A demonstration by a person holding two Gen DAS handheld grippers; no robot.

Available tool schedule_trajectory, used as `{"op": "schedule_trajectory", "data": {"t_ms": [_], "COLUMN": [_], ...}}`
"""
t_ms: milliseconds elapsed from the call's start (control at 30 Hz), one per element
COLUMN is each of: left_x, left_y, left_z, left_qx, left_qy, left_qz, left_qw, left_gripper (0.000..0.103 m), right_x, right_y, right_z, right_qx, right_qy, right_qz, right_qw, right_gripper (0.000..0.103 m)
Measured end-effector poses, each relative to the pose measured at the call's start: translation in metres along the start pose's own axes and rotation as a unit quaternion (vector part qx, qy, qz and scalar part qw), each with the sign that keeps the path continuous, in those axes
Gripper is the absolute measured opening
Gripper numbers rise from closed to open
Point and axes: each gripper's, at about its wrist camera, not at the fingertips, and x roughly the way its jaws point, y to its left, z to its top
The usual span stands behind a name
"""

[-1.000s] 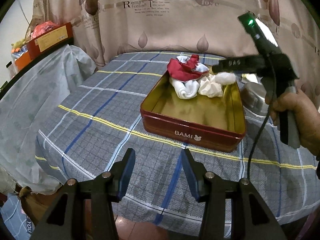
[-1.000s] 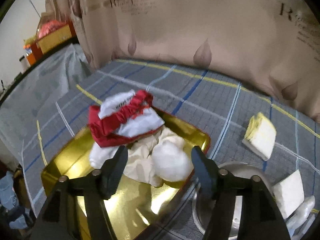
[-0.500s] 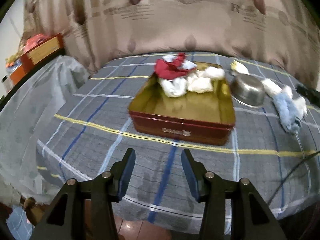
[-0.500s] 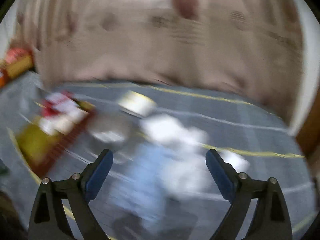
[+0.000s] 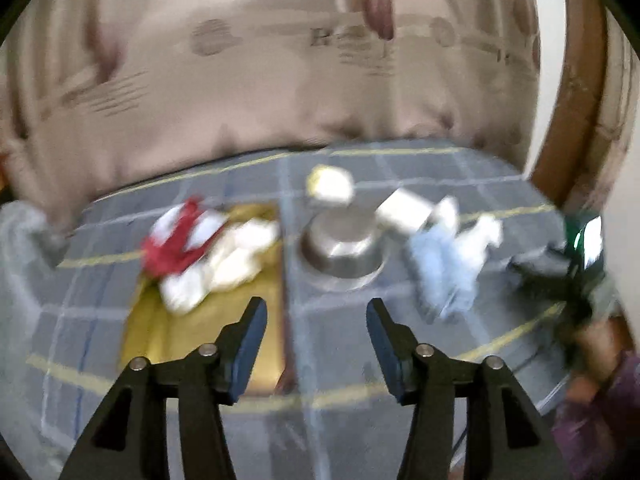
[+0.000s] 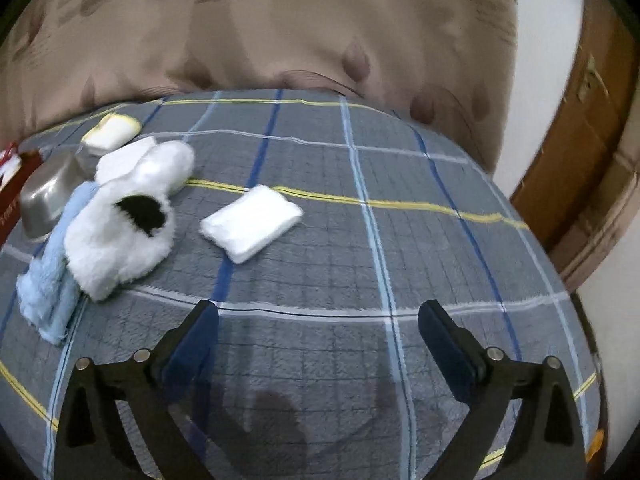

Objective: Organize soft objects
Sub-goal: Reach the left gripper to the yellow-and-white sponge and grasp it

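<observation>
Left wrist view, heavily blurred. The left tool (image 5: 316,320) pointed down at a surface draped in a grey plaid blanket (image 5: 348,360); whether it was a counter or a bed could not be told. Its jaws were opening, with nothing between them. Ahead and to the left of the tool lay a gold tin with a red wall (image 5: 208,332), holding a heap of soft things: a red and white cloth (image 5: 176,248) and white bundles (image 5: 228,264). Straight ahead stood a metal bowl (image 5: 344,248). Beyond the bowl lay a yellow-edged sponge (image 5: 330,184), and beside it a white block (image 5: 404,212). Ahead and to the right lay a light blue towel (image 5: 440,276) touching a white fluffy piece (image 5: 480,236). At the far right edge the right tool (image 5: 560,276) showed as a dark blur above a person's hand (image 5: 596,344).

Right wrist view, sharper. The right tool (image 6: 318,344) hung over bare blanket (image 6: 420,240), its jaws opening wide and holding nothing. Ahead and slightly left lay a folded white pad (image 6: 252,222), apart from the fingers. Farther left lay a white fluffy slipper (image 6: 116,240) with a dark opening, resting on the light blue towel (image 6: 48,284). A 2nd fluffy piece (image 6: 168,164) touched it from behind. Beyond these stood the metal bowl (image 6: 44,200), the sponge (image 6: 112,130) and, at the left edge, a corner of the tin (image 6: 16,184). A beige curtain (image 6: 280,32) hung behind, and a wooden door (image 6: 592,152) stood to the right.
</observation>
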Motion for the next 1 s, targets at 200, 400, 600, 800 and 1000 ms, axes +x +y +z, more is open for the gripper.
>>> {"op": "schedule_trajectory", "data": {"t_ms": [200, 400, 600, 800, 1000], "left_x": [0.096, 0.206, 0.269, 0.292, 0.309], "left_y": [0.008, 0.026, 0.044, 0.041, 0.029], "left_z": [0.112, 0.167, 0.169, 0.159, 0.150], "left_qx": [-0.017, -0.065, -0.091, -0.085, -0.094], "left_qy": [0.054, 0.137, 0.177, 0.195, 0.208], "left_qz": [-0.066, -0.077, -0.064, -0.078, -0.109], "left_qw": [0.9962, 0.9855, 0.9778, 0.9741, 0.9676], "left_gripper": [0.056, 0.056, 0.056, 0.056, 0.056], "right_x": [-0.007, -0.006, -0.003, 0.000, 0.003], "right_y": [-0.014, -0.014, -0.017, -0.014, -0.015], "right_z": [-0.004, -0.002, -0.002, -0.002, -0.002], "right_qx": [0.033, 0.033, 0.043, 0.037, 0.038], "right_qy": [-0.014, -0.016, -0.015, -0.006, 0.001], "right_qz": [0.031, 0.060, 0.086, 0.098, 0.105], "right_qw": [0.999, 0.998, 0.995, 0.994, 0.994], "right_gripper": [0.102, 0.102, 0.102, 0.102, 0.102]}}
